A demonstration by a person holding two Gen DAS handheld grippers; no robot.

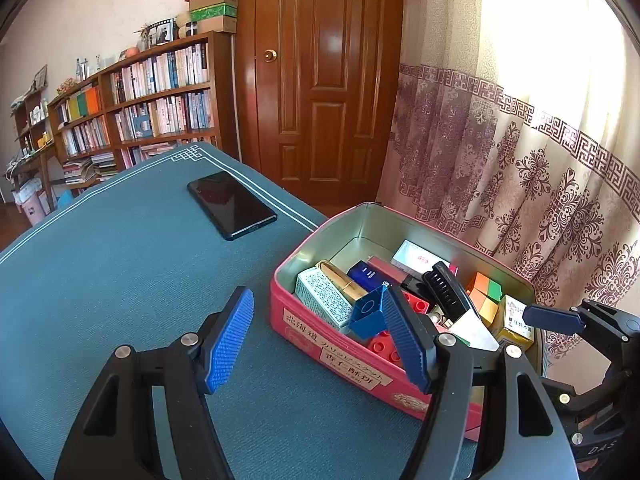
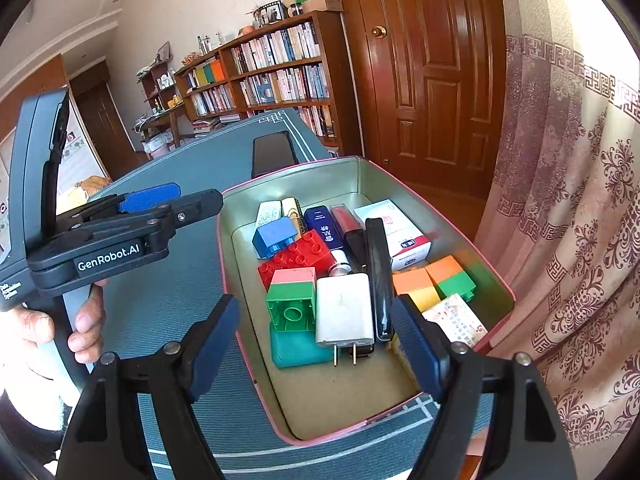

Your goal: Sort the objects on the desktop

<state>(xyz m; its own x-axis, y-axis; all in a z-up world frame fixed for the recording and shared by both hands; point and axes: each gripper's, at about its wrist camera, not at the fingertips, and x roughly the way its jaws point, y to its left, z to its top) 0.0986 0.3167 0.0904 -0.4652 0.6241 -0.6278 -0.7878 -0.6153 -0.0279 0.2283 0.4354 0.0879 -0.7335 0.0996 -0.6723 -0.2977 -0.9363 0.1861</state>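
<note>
A pink tin [image 2: 360,176] on the teal table mat holds several sorted items: a blue brick [image 2: 276,236], a red brick [image 2: 296,256], a green brick [image 2: 290,300], a white charger [image 2: 344,312], a black comb [image 2: 378,276], coloured cubes [image 2: 436,280] and small cartons. My right gripper [image 2: 316,332] hangs open over the tin's near end with nothing pressed between its pads. My left gripper [image 1: 320,332] stands open at the tin's [image 1: 320,232] left wall, its right finger over the rim beside the blue brick [image 1: 368,316]. A black phone [image 1: 232,204] lies flat on the mat, further back.
The teal mat [image 1: 120,260] stretches left of the tin. Behind the table stand a bookshelf [image 1: 160,96] and a wooden door [image 1: 320,80]; a patterned curtain [image 1: 520,160] hangs close on the right. A person's hand [image 2: 80,328] grips the left gripper's handle.
</note>
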